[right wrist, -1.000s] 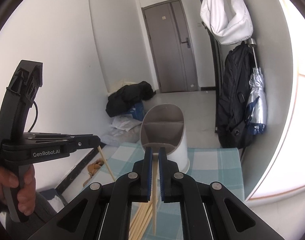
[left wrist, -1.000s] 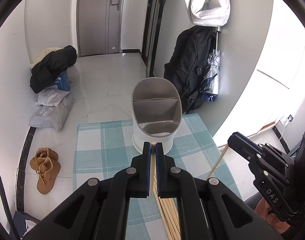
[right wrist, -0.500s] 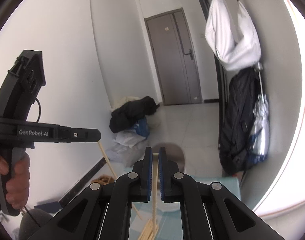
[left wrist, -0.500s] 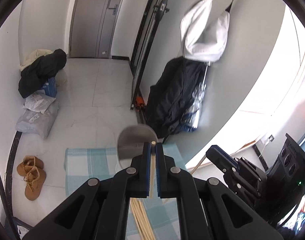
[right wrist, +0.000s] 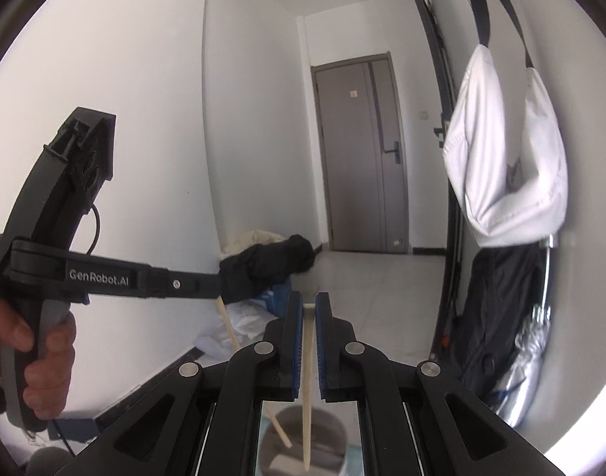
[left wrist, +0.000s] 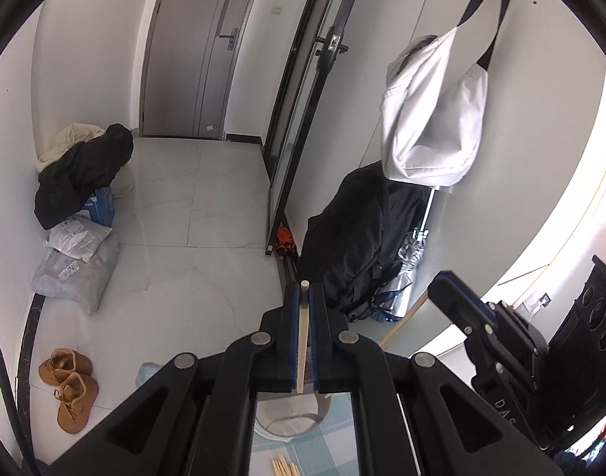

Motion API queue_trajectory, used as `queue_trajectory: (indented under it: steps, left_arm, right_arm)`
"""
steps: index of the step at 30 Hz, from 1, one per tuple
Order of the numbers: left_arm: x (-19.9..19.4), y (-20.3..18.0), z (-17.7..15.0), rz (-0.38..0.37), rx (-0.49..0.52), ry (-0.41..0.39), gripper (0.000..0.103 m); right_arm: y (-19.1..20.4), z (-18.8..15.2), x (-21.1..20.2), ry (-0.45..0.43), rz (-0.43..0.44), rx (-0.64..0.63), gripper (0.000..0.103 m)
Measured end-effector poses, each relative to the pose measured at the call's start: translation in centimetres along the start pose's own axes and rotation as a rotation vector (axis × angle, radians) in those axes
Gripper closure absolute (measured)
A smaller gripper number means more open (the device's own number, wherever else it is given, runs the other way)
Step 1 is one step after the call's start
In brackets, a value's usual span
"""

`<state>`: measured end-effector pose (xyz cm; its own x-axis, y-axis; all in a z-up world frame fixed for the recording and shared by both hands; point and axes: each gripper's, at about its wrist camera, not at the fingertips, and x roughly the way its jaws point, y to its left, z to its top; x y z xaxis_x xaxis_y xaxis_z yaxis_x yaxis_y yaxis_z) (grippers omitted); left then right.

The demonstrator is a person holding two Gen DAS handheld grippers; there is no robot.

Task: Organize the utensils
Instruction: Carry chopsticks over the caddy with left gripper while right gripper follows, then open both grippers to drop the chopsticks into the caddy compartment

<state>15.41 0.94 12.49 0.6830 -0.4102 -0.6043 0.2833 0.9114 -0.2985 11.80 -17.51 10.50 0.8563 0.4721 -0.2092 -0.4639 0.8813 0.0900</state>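
Left wrist view: left gripper [left wrist: 303, 297] closed tight on one wooden chopstick [left wrist: 301, 341], stick pinched between the two blue pads [left wrist: 292, 337], top end poking out just past the tips. Right below the gripper, under its black arms, the grey utensil holder [left wrist: 291, 416], only its rim showing. Holder standing on a blue checked cloth [left wrist: 334, 448]. A few more loose chopsticks [left wrist: 283, 468] lying on the cloth, nearer the camera than the holder. Off to the right side, the right gripper [left wrist: 449, 289], seen from the side, with its own chopstick [left wrist: 402, 321] hanging down at a slant. Far ahead, a pale tiled floor, a grey door [left wrist: 199, 51], a white bag [left wrist: 429, 119] hung high on the wall, a black backpack [left wrist: 358, 238] under it, brown boots [left wrist: 68, 384] far left on the floor.

Right wrist view: right gripper [right wrist: 309, 305] closed on a second chopstick [right wrist: 306, 388], held between its blue pads [right wrist: 298, 345] and hanging down past them. Lower end of that stick over the mouth of the utensil holder [right wrist: 303, 440], right below the gripper; cannot tell if touching inside. To the left, the left gripper [right wrist: 211, 281] pointing sideways, a person's hand [right wrist: 29, 357] wrapped round its handle. Its chopstick [right wrist: 231, 333] slanting down from the tip toward the holder, lower end over the holder too.
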Motion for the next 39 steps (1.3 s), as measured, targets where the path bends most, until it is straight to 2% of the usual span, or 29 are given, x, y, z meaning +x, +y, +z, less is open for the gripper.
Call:
queue_trajectory:
  steps: [4,10,15,20,23,24,25,26,30,32,37,39]
  left_arm:
    - [2.0,1.3,-0.1,0.001,-0.021,0.015,0.102]
    - [4.2,2.7,-0.5,-0.011,-0.042,0.035,0.102]
    - [5.7,2.7,-0.8,-0.007,0.0,0.07,0.102]
    - [7.1,3.3,-1.1,0.002,-0.019,0.17,0.1]
    - [6.4,4.3,-1.2,0.017,-0.054,0.15,0.083]
    - [6.2,4.4,-1.4,0.023,-0.061,0.139,0.067]
    - [5.6,4.8,-1.5,0.048,-0.071,0.122,0.052]
    - [5.0,5.1,-1.6,0.064,-0.079,0.103,0.047]
    - [3.3,5.8,-2.5,0.124,-0.105,0.071,0.045]
    - [2.2,5.8,-3.1,0.143,-0.111,0.055,0.045]
    - [0.3,3.8,-4.1,0.24,-0.027,0.009,0.043]
    - [-0.8,3.1,-4.6,0.255,-0.013,-0.014,0.036]
  right_arm:
    - [-0.8,-0.2,2.3,-0.016,0.002,-0.004,0.098]
    - [-1.1,-1.6,5.3,0.011,0.002,-0.068,0.098]
    - [-0.3,-3.7,6.2,0.051,0.028,-0.134,0.098]
    - [0.2,-5.1,7.1,0.121,0.086,-0.14,0.097]
    - [-0.3,-5.5,7.0,0.151,0.133,-0.07,0.097]
    - [-0.6,-5.7,6.8,0.158,0.143,-0.039,0.096]
    - [-0.9,-5.8,6.7,0.163,0.142,-0.019,0.095]
    - [-1.1,-6.0,6.3,0.166,0.135,0.001,0.093]
    - [-2.0,-7.0,4.6,0.18,0.123,0.066,0.081]
    - [-2.2,-7.4,3.4,0.181,0.117,0.091,0.08]
    - [-1.8,-8.0,-0.4,0.146,0.077,0.128,0.05]
    - [-1.5,-8.0,-1.7,0.133,0.06,0.137,0.043]
